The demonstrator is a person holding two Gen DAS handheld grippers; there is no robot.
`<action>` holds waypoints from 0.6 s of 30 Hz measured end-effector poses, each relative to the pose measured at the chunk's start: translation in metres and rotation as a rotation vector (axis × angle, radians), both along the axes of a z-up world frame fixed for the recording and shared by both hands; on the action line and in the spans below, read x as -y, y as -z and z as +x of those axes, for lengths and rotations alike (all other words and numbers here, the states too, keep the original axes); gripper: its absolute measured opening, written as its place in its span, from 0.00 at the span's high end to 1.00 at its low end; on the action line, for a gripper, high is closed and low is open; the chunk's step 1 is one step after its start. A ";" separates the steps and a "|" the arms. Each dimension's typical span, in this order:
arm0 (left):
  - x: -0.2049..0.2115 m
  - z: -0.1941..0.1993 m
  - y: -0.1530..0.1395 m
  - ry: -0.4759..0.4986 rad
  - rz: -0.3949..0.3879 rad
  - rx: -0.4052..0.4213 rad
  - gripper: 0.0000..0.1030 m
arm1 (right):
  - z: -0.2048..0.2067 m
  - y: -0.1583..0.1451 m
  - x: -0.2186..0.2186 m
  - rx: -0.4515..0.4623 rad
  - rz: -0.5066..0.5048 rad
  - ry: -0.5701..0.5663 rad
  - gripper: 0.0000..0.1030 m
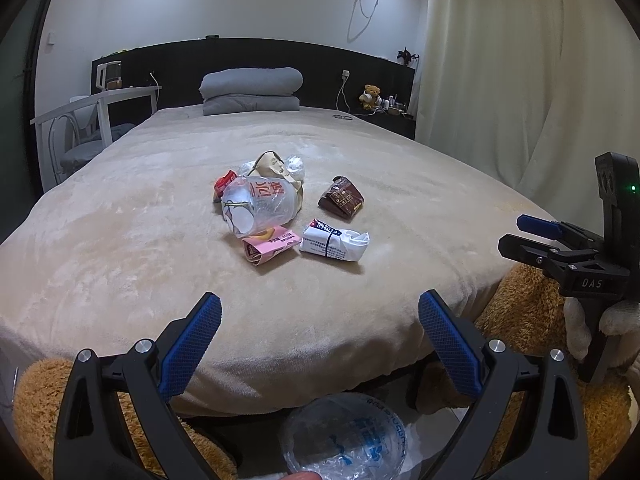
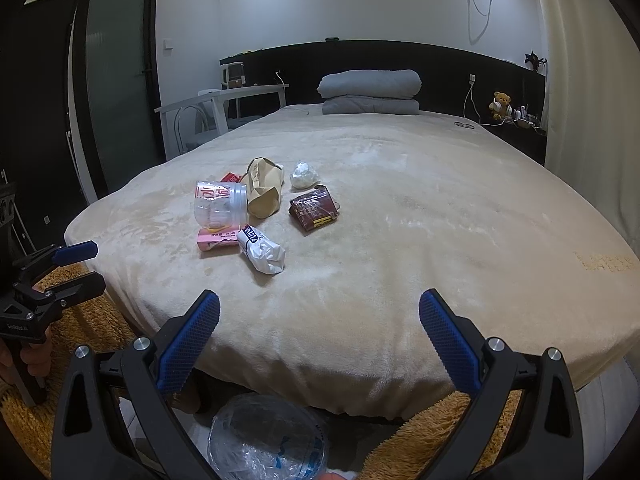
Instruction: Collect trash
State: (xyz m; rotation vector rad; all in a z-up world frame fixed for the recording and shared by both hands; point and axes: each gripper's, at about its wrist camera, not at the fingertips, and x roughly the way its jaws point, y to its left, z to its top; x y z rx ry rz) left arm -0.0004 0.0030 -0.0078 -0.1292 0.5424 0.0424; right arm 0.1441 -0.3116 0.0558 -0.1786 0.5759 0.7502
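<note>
Both the left gripper (image 1: 320,312) and right gripper (image 2: 319,310) hang spread and empty short of the trash (image 1: 276,208) heaped ahead on the bed (image 1: 120,240), with a lined bin (image 1: 344,436) below to receive it.

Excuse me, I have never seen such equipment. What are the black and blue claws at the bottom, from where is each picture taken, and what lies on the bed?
The claws are two hand-held grippers; a person carries one in each hand. Each has a camera looking along its fingers. One picture comes from the left gripper, the other from the right gripper. Both are open and hold nothing. On the bed lies trash: a clear cup, a pink carton, a white wrapper, a brown pack, a paper bag and a tissue. A plastic bag waits below.
</note>
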 end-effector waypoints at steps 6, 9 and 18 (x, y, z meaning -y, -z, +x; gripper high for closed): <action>0.000 0.000 0.000 -0.001 0.000 -0.001 0.06 | 0.000 0.000 0.000 -0.001 0.001 0.001 0.04; 0.000 0.001 0.000 0.000 0.000 -0.001 0.06 | 0.000 0.000 -0.001 -0.001 -0.002 0.000 0.04; 0.000 0.001 0.001 0.006 0.007 -0.002 0.06 | 0.000 0.000 0.000 0.001 -0.001 0.000 0.04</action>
